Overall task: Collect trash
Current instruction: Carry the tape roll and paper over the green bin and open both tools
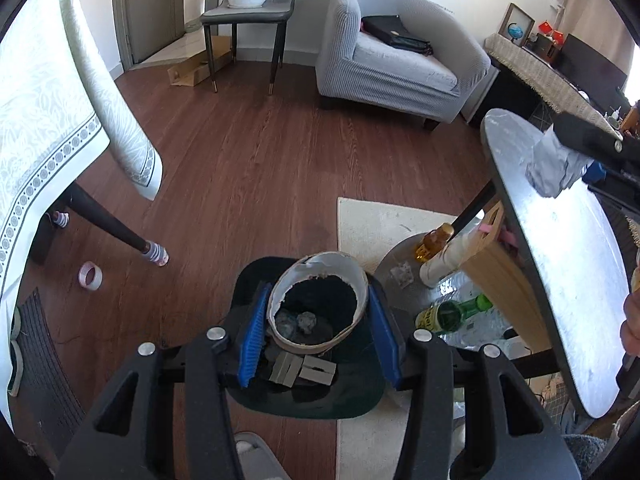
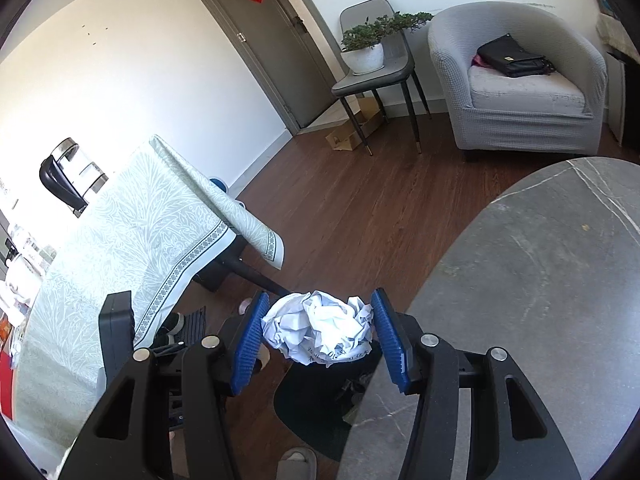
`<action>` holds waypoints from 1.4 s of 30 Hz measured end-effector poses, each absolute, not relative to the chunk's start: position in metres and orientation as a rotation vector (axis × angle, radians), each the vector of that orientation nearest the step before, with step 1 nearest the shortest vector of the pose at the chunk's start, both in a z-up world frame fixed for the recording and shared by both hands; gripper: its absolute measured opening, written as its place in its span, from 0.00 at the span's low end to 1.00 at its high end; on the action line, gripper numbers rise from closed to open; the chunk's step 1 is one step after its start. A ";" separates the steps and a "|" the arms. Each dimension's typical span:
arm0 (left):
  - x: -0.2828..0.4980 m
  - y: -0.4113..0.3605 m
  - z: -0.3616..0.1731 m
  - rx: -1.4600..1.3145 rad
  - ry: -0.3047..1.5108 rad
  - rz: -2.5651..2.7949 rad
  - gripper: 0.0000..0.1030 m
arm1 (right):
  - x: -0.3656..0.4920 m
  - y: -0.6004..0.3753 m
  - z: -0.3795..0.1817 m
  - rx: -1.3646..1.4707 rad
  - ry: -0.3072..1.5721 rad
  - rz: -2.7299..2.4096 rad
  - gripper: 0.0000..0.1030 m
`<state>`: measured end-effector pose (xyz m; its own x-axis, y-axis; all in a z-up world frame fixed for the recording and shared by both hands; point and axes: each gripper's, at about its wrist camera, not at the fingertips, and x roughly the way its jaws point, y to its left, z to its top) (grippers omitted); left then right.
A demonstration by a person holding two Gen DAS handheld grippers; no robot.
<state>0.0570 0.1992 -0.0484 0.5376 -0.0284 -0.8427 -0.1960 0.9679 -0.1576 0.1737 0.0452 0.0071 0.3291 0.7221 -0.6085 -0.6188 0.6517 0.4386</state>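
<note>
I hold a paper cup [image 1: 318, 304] in my left gripper [image 1: 318, 340] over the black trash bin [image 1: 360, 400] | my right gripper [image 2: 318, 330] clamps a crumpled paper ball [image 2: 320, 330] above the bin's near rim, beside the grey table [image 2: 540, 280] | risk: I release off-centre and the ball bounces off the rim onto the floor.

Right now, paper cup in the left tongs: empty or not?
Not empty. The paper cup tilts toward the camera, and grey crumpled scraps lie inside it. It sits between the left tongs, above the dark bin.
</note>
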 end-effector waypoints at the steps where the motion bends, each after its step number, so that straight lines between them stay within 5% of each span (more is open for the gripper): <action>1: 0.056 0.201 -0.054 -0.243 1.022 0.100 0.49 | 0.172 0.052 0.005 0.128 0.872 0.885 0.52; 12: 0.043 0.210 -0.109 -0.162 1.213 0.084 0.50 | 0.160 0.113 -0.017 0.019 0.916 0.916 0.52; 15: 0.041 0.217 -0.120 -0.166 1.247 0.084 0.60 | 0.158 0.125 -0.021 0.002 0.925 0.917 0.52; 24: 0.030 0.237 -0.108 -0.191 1.202 0.119 0.62 | 0.158 0.149 -0.044 -0.044 0.968 0.897 0.52; 42: 0.013 0.275 -0.039 -0.325 0.934 0.192 0.36 | 0.145 0.196 -0.119 -0.239 1.126 0.866 0.52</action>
<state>0.0129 0.2750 -0.0385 0.5828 0.0217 -0.8123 -0.3008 0.9344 -0.1908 0.1453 0.1961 -0.1192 0.1544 0.4834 -0.8617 -0.7086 0.6619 0.2443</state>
